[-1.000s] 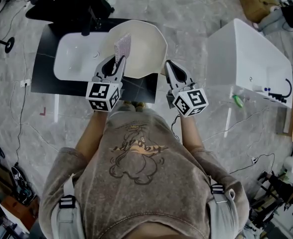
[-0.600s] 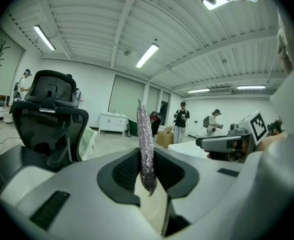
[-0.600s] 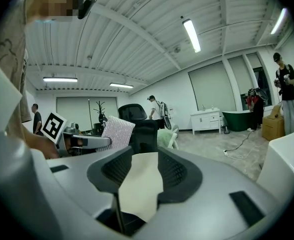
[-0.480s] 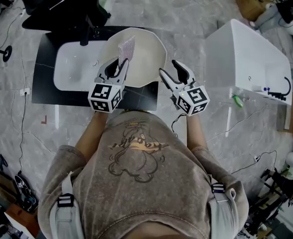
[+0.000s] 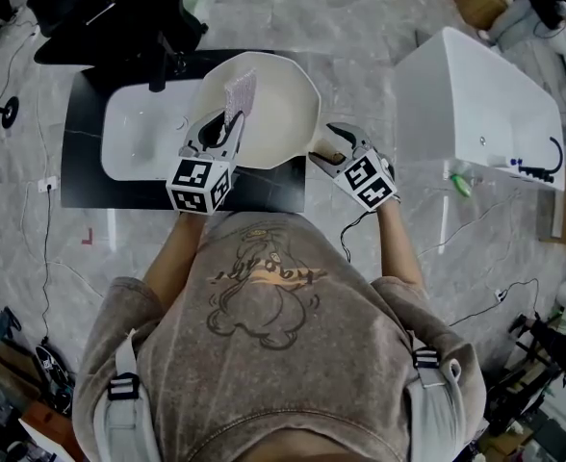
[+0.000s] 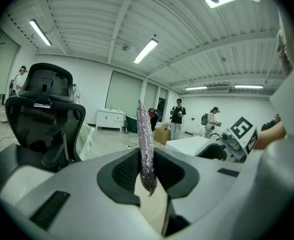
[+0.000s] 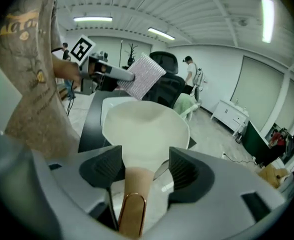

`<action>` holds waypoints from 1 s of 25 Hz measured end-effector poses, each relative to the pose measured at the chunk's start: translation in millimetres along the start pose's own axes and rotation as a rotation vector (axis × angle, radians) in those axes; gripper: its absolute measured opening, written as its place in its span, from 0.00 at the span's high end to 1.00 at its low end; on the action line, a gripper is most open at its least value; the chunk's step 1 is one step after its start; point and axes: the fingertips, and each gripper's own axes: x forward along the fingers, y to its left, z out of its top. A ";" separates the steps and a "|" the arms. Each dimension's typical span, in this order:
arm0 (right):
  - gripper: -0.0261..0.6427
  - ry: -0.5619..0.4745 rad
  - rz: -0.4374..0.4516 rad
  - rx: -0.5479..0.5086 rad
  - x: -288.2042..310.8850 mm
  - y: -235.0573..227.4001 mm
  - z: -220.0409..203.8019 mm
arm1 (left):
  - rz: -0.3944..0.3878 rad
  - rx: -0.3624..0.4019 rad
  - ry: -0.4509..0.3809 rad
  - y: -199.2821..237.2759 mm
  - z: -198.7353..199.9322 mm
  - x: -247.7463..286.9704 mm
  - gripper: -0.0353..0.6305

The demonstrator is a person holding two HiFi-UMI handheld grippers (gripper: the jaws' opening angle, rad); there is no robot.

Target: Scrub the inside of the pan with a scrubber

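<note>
One change | right claw [image 5: 329,145] lowered, jaws just opened astride pan handle [image 7: 132,204]

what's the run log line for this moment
left gripper: shut on scrubber above pan | right gripper: jaws just opening, pan handle between them, not clamped | scrub: not started

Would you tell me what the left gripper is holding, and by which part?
The scrubber, pinched by one end; the rest sticks out beyond the jaws.

head: overhead, steeply down | gripper views: close, low, forward | head+right share pan [image 5: 278,114] [image 7: 147,124]
</note>
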 end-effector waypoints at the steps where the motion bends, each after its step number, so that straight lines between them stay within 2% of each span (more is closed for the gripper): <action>1: 0.50 0.041 0.014 -0.024 3.1 2.1 -7.3 | -0.001 -0.001 0.002 -0.4 -0.8 0.7 0.82; 5: 0.50 0.156 0.067 -0.066 13.7 9.2 -31.1 | -0.006 -0.005 0.010 -2.1 -4.5 1.7 0.82; 11: 0.50 0.279 0.111 -0.037 28.2 10.4 -57.0 | 0.004 -0.020 0.021 3.1 -10.2 2.9 0.82; 15: 0.58 0.289 0.154 0.036 31.7 12.3 -61.5 | 0.012 -0.033 0.033 8.8 -12.0 6.2 0.82; 17: 0.58 0.292 0.168 0.066 31.8 13.7 -61.6 | 0.015 -0.037 0.046 13.0 -14.5 9.0 0.82; 25: 0.58 0.298 0.167 0.067 34.1 14.9 -60.6 | -0.005 -0.036 0.138 32.9 -29.5 37.1 0.82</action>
